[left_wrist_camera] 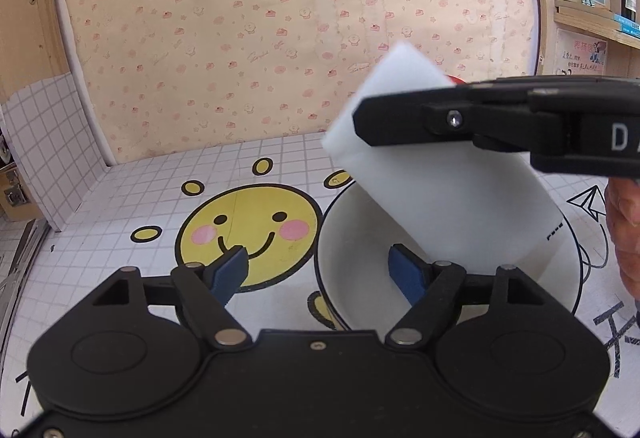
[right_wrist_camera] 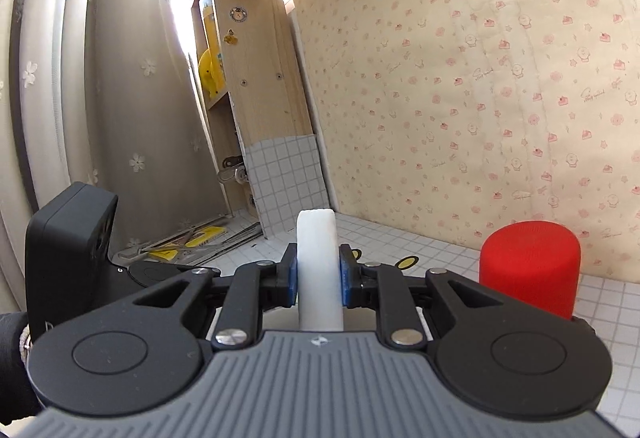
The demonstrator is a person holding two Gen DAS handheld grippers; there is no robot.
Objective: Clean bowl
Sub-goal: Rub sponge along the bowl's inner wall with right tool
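Right gripper clenched on a white sponge held above a white bowl, left gripper released, jaws straddling the bowl's near rim, one finger inside, bowl on a gridded mat with a smiley face, red cylinder beside floral wallpaper.

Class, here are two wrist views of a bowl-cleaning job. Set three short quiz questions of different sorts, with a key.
1. True or false: the right tool grips the white sponge.
2. Which colour is the ribbed cylinder near the wall? A red, B green, C blue.
3. Fill in: the left tool has one finger inside the white ____.

Key: 1 true. 2 A. 3 bowl.
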